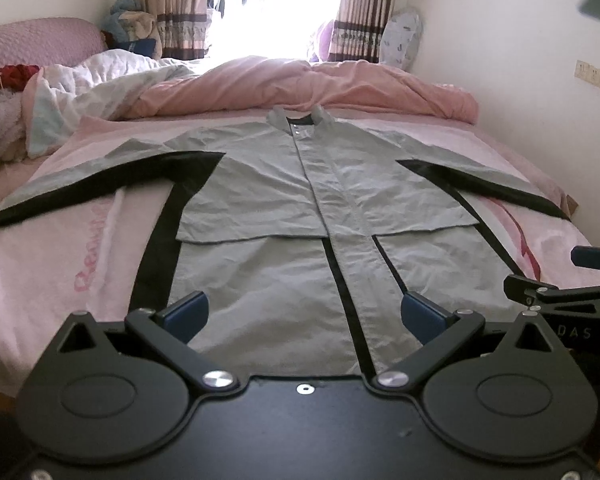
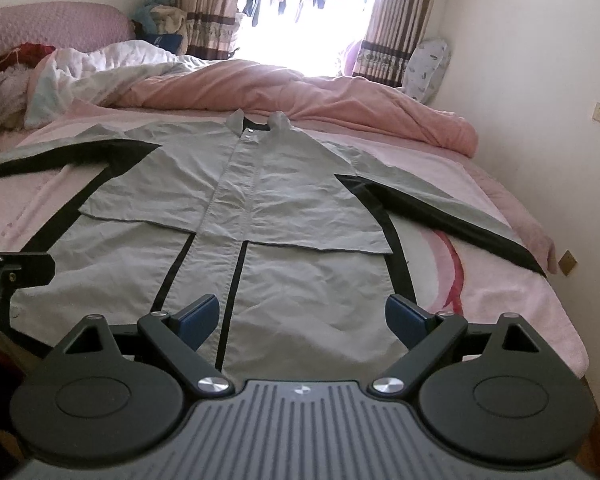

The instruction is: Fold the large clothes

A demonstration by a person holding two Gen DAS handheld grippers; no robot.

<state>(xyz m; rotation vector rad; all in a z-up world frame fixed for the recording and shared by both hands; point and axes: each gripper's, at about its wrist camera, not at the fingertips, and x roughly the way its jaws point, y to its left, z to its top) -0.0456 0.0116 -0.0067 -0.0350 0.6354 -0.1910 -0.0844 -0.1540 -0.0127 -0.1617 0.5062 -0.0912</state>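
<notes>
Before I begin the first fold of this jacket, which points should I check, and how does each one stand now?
1. Jacket lies flat, front up, on the bed sheet: ok.
2. Both sleeves spread out to the sides: ok.
3. Left gripper open, holding nothing: ok.
4. Right gripper open, holding nothing: ok.
5. Pink quilt lies clear of the collar: cannot tell; they look very close.
6. Hem edge nearest the fingers: cannot tell, hidden behind the grippers.

Bedroom: pink-sheeted bed (image 1: 500, 152) with rumpled pink duvet (image 1: 340, 84), striped curtains (image 1: 176, 8) framing blown-out bright window (image 1: 276, 12), white walls (image 1: 500, 40).
</notes>
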